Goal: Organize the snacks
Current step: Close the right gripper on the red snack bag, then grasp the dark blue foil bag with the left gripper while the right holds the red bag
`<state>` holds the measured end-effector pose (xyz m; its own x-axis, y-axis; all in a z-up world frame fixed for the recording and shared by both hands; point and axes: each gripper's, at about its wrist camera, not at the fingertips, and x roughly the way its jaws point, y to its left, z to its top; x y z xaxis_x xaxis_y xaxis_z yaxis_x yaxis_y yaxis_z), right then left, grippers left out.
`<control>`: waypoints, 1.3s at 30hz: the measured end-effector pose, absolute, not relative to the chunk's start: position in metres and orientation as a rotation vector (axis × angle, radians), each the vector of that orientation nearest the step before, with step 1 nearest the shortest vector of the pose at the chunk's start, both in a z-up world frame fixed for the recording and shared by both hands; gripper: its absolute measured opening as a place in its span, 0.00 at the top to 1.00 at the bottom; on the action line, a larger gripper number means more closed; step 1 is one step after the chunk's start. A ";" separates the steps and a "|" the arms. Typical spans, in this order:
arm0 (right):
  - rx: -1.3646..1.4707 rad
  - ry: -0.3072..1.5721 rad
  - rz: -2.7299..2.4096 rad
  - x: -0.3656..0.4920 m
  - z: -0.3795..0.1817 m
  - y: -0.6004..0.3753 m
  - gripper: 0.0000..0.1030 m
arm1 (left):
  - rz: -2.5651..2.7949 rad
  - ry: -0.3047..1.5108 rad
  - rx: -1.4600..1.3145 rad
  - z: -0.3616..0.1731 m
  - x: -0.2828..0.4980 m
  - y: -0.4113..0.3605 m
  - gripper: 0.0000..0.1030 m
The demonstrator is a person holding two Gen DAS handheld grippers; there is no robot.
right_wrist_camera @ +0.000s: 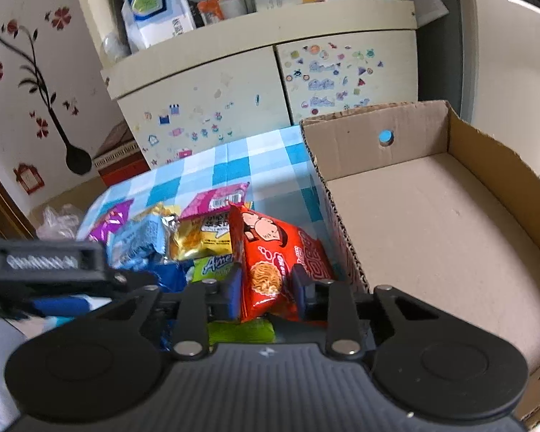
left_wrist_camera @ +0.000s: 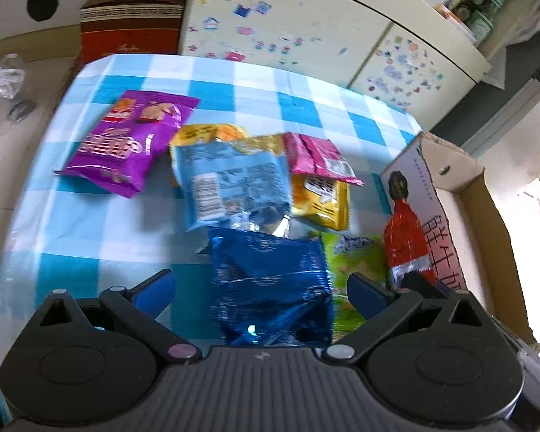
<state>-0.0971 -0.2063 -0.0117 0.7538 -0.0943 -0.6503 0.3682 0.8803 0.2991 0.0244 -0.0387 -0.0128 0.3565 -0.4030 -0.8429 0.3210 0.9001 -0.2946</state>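
A pile of snack bags lies on the blue-checked tablecloth [left_wrist_camera: 90,223]. My left gripper [left_wrist_camera: 262,291] is open and hangs over a dark blue foil bag [left_wrist_camera: 270,288], which sits between its fingers untouched. Beyond it lie a light blue bag [left_wrist_camera: 230,180], a purple bag [left_wrist_camera: 129,140], a yellow bag [left_wrist_camera: 320,198], a pink bag [left_wrist_camera: 320,158] and a green bag [left_wrist_camera: 356,262]. My right gripper [right_wrist_camera: 266,288] is shut on an orange-red noodle snack bag [right_wrist_camera: 277,262], which stands tilted just left of the open cardboard box [right_wrist_camera: 432,223]. That bag [left_wrist_camera: 403,237] also shows in the left wrist view, beside the box wall.
The cardboard box [left_wrist_camera: 460,187] stands at the table's right edge, with nothing inside it. A cream cabinet [right_wrist_camera: 262,97] with stickers stands behind the table, with cartons and cans on top. A red-brown carton [left_wrist_camera: 129,18] and a plastic bag [left_wrist_camera: 0,79] sit at the back left.
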 end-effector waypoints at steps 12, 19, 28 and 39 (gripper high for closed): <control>0.559 0.639 -0.222 -0.101 -0.004 -0.217 0.76 | -0.474 1.141 -0.050 -0.035 0.022 -0.045 0.14; 0.583 0.612 -0.192 -0.112 0.007 -0.220 0.79 | -0.470 1.102 -0.096 -0.022 0.014 -0.032 0.19; 0.510 0.621 -0.175 -0.126 0.014 -0.211 0.76 | -0.396 1.046 -0.159 -0.007 -0.005 -0.002 0.19; 0.352 0.665 -0.210 -0.101 -0.008 -0.190 0.28 | -0.326 1.036 -0.201 -0.007 -0.019 0.016 0.19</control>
<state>-0.1006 -0.1901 -0.0077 0.7692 -0.0778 -0.6343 0.3003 0.9202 0.2513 -0.0194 0.0160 -0.0073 0.4682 -0.3576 -0.8080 0.1694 0.9338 -0.3151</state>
